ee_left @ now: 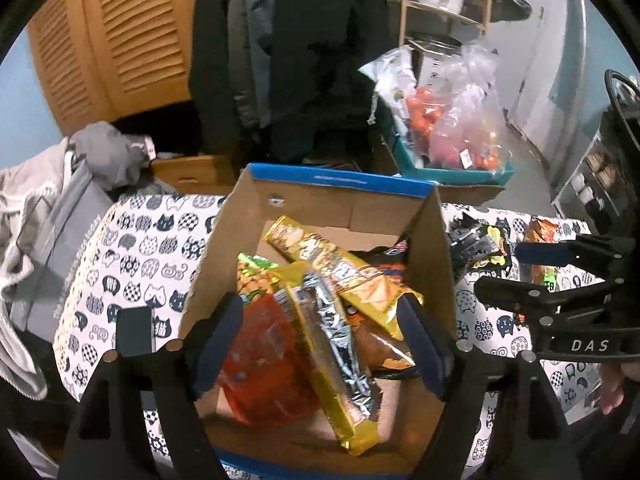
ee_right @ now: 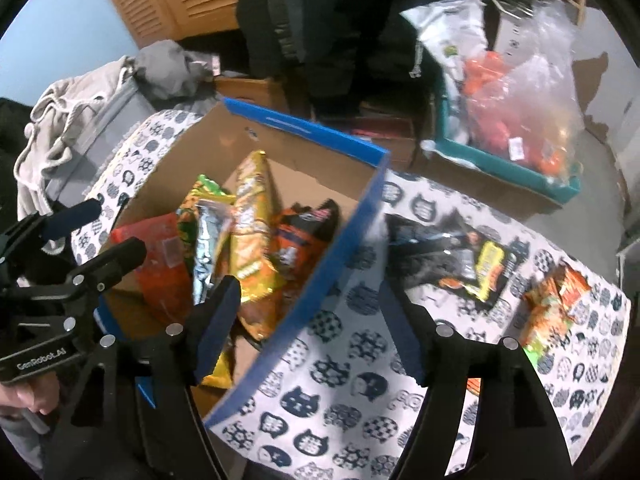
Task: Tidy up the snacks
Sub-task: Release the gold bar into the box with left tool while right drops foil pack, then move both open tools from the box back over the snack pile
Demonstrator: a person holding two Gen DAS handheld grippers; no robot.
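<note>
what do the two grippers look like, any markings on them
Both are black skeletal frames with silver round rivets and dark navy finger pads. The left gripper reads "GenRobot.AI" on its body in the right wrist view; the right gripper shows "DAS" in white. Bare fingers grip each handle.

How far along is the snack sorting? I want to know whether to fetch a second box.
Several packets already lie in the cardboard box, among them a long yellow bag and a red pouch. Nothing is in hand: the left gripper and the right gripper are both open and empty. A black and yellow packet and orange packets are left on the cat-print cloth.
</note>
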